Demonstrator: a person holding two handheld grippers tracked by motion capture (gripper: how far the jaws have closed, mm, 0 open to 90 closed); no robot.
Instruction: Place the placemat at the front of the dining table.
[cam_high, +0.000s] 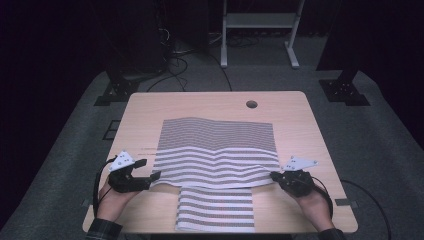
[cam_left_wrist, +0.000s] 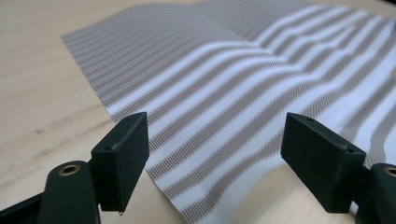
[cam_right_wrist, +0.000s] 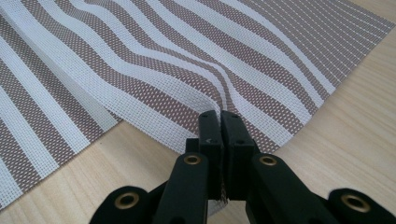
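A brown-and-white striped woven mat (cam_high: 215, 150) lies spread on the wooden table (cam_high: 150, 107), rippled along its near edge. A second striped piece (cam_high: 216, 209) lies at the table's front, partly under the first. My right gripper (cam_high: 274, 176) is shut on the mat's near right corner, and the weave (cam_right_wrist: 187, 79) puckers up at its jaws (cam_right_wrist: 219, 119). My left gripper (cam_high: 149, 170) stands open at the mat's near left corner; the mat's edge (cam_left_wrist: 205, 186) runs between its two jaws, which do not touch it.
A round cable hole (cam_high: 251, 104) sits near the table's far edge. Bare wood flanks the mat on both sides. Beyond the table stand a white desk frame (cam_high: 257, 30) and dark stands on grey carpet, with cables on the floor.
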